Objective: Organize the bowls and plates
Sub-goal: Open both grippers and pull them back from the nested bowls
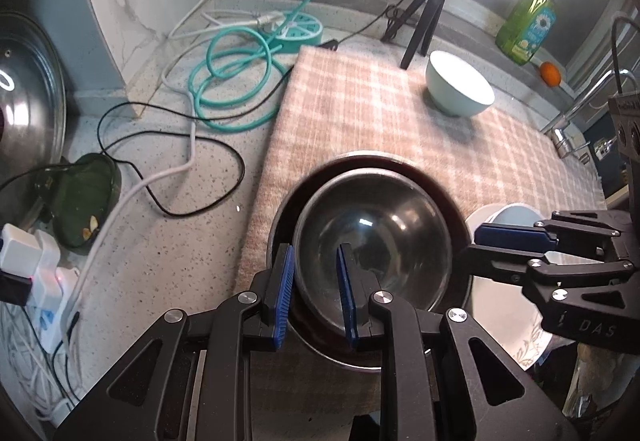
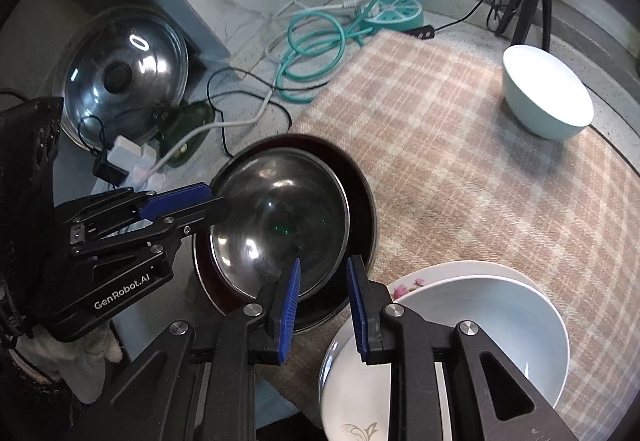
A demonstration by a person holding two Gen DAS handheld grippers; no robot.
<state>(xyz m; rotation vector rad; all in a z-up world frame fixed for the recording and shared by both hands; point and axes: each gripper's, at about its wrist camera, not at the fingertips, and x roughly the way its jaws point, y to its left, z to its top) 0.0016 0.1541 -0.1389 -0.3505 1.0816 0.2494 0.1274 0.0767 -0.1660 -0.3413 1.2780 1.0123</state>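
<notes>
A steel bowl sits inside a dark red-lined metal plate on the checked cloth. My left gripper is open, its fingers straddling the steel bowl's near rim. My right gripper is open, its fingers astride the near edges of the steel bowl and the dark plate. A pale blue bowl rests on a white flowered plate at the lower right. Another pale blue bowl stands apart at the back.
Checked cloth covers the counter. Teal hose, cables and a power strip lie left. A pot lid leans at left. A ring light tripod, green soap bottle and faucet stand behind.
</notes>
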